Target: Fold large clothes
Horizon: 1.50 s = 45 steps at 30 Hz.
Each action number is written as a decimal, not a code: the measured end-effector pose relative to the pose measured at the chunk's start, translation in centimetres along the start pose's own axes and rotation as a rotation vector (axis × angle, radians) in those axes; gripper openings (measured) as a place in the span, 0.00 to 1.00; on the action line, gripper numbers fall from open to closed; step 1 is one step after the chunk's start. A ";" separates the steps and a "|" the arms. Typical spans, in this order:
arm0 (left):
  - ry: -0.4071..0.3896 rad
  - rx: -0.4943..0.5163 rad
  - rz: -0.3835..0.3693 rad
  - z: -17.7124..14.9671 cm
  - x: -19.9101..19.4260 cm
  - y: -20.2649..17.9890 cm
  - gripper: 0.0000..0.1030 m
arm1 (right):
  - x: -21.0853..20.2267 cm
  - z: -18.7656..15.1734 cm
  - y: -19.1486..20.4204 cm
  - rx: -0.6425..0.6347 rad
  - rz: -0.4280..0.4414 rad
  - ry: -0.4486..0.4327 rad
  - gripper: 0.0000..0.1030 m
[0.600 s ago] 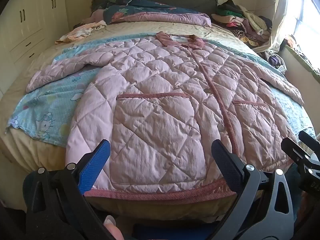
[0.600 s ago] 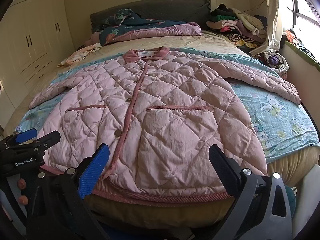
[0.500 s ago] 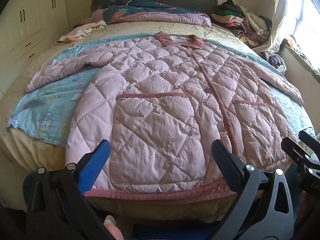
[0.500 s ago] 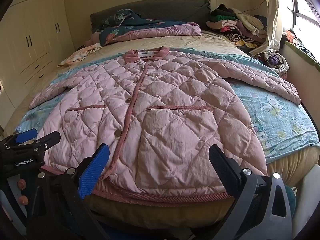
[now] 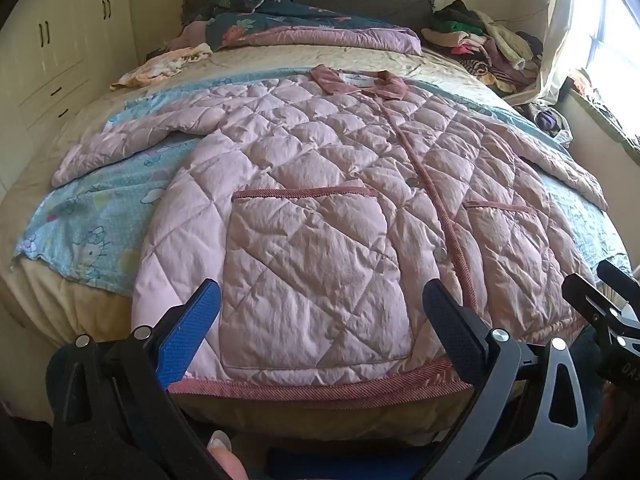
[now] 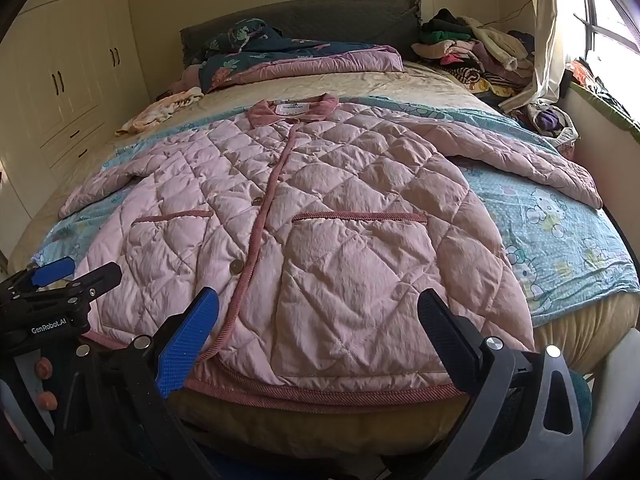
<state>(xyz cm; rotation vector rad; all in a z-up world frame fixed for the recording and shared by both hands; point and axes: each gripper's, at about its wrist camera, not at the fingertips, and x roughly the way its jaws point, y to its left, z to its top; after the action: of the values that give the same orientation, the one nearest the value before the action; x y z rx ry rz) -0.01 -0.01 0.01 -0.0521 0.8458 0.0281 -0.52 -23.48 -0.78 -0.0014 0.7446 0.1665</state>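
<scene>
A: Left gripper (image 5: 320, 320)?
B: Held low at 6 o'clock off the bed's foot, fingers spread, gripping nothing, above the coat's hem.
A: Right gripper (image 6: 318, 324)?
B: Same pose, spread, empty, beside the left.
A: Coat (image 5: 340, 208)?
B: Pink, quilted, flat, buttoned, collar at 12 o'clock, sleeves out.
A: Surface, room?
B: Blue sheet (image 5: 100, 216) on bed (image 6: 400, 80); wardrobe (image 6: 60, 80) at 9 o'clock, clothes pile (image 6: 472, 48) at 1, window (image 6: 612, 4) at 2.

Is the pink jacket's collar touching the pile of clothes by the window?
Apart. The right wrist view shows bare beige bedcover between the collar of the jacket and the pile of clothes, which sits farther back in the corner.
</scene>
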 end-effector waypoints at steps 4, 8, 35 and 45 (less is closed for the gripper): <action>-0.001 0.001 0.000 0.0 0.0 0.0 0.92 | 0.0 0.0 0.0 0.001 0.000 0.000 0.96; -0.001 0.002 0.000 0.0 0.0 0.0 0.92 | 0.0 0.0 0.0 0.000 0.001 -0.001 0.96; -0.004 0.002 0.001 0.0 0.0 0.0 0.92 | 0.3 -0.1 0.1 0.001 0.001 0.002 0.96; -0.002 0.005 -0.003 0.0 0.0 0.0 0.92 | 0.4 0.1 0.1 0.000 0.002 0.006 0.96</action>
<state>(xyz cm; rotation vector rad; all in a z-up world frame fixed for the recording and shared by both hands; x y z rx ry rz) 0.01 -0.05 -0.01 -0.0481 0.8438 0.0233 -0.18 -23.33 -0.98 -0.0006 0.7503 0.1686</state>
